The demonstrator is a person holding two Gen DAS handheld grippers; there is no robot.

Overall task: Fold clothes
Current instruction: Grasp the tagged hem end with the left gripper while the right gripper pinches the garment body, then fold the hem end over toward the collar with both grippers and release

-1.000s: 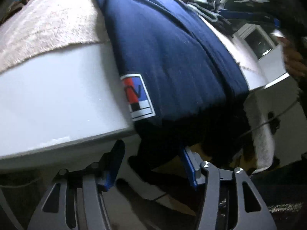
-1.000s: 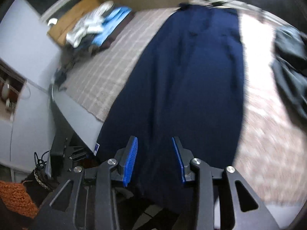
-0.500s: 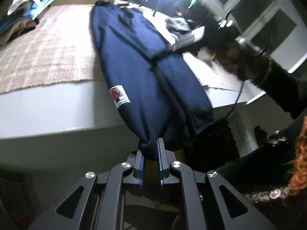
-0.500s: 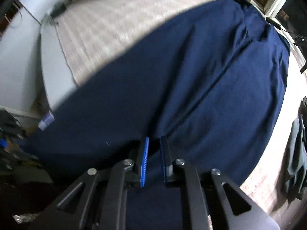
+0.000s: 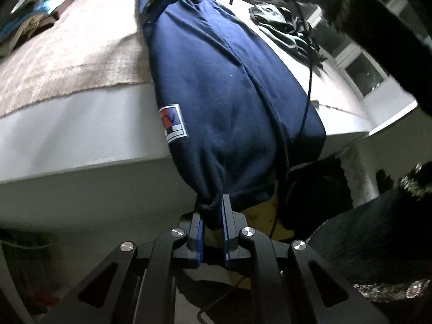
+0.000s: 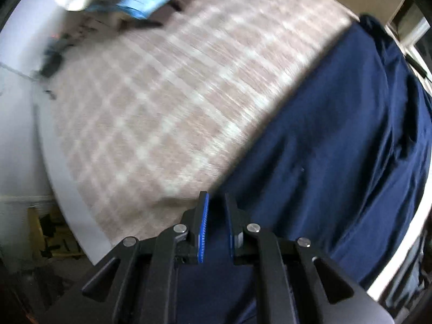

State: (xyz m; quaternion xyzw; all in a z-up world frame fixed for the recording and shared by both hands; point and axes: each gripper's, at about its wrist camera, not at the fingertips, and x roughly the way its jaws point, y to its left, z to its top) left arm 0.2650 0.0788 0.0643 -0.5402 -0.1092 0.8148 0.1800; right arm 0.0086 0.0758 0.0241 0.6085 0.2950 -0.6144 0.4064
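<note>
Left gripper: clenched on a bunched corner of the navy blue cotton garment, below the edge of the white counter. The cloth runs from the blue-padded fingers up over the counter edge and lies lengthwise across the top. A sewn patch in red, blue and white shows on the garment's left side, near the counter edge.

Right gripper: jaws nearly together, navy cloth between the pads, grasping the same garment at its left border, above the counter top. The garment fills the right half of that view and passes beneath the gripper.

Surface: a beige and white checked woven cloth covers the counter top; the view is motion-blurred. The garment lies directly on it.

Surroundings: a pile of folded clothes in white, light blue and brown sits at the far left corner of the counter. A crumpled dark grey garment lies on the counter beyond the navy one, apart from it. A thin black cable hangs across the navy cloth.
</note>
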